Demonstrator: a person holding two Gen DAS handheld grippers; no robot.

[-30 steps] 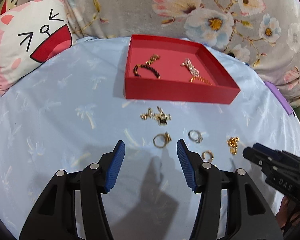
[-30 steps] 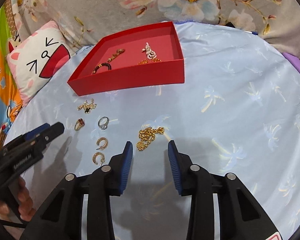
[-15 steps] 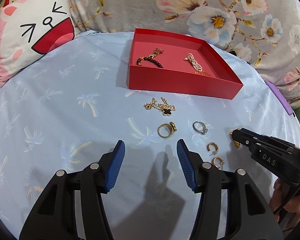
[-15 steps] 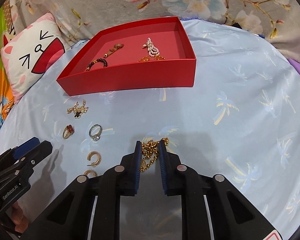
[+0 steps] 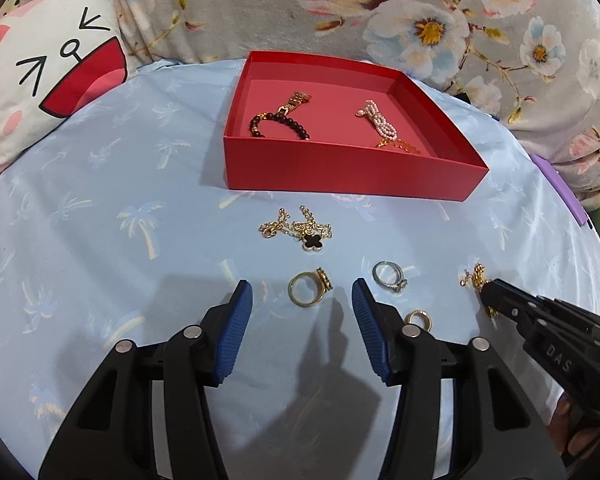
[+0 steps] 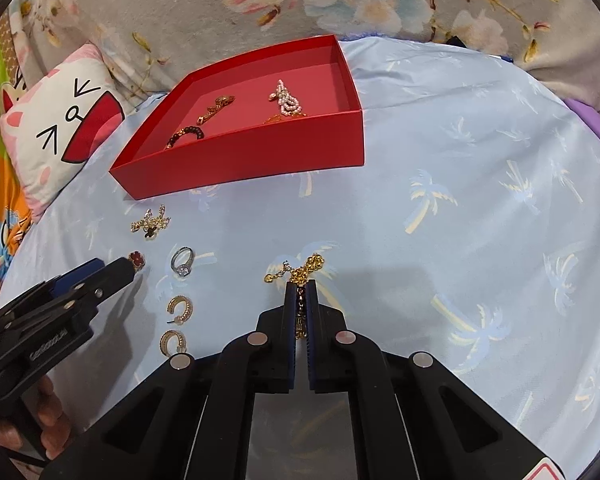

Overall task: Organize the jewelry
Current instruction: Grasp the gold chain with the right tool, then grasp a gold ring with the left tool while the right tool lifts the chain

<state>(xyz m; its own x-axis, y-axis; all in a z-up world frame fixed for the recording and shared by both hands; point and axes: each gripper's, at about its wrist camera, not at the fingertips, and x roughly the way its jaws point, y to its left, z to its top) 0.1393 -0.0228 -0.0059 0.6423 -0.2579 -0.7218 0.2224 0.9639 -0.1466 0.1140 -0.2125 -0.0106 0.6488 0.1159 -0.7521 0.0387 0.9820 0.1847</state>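
A red tray [image 5: 340, 176] [image 6: 260, 160] at the back of the blue cloth holds a dark bead bracelet [image 5: 280, 122], a pearl piece [image 5: 380, 124] and a gold chain. In front lie a clover chain [image 5: 304, 232], a gold ring [image 5: 308, 288], a silver ring [image 5: 388, 276] and two gold hoop earrings [image 6: 180, 308]. My left gripper [image 5: 302, 300] is open, its fingers either side of the gold ring. My right gripper [image 6: 300, 292] is shut on a gold chain necklace [image 6: 304, 268] lying on the cloth.
A cat-face pillow [image 5: 48, 80] sits at the back left. Floral fabric [image 5: 420, 12] rises behind the table. The cloth's round edge falls away at the right, by a purple strip [image 5: 564, 196].
My right gripper has moved forward and closed on the gold chain necklace. My left gripper has come forward so its open fingers flank the gold ring.
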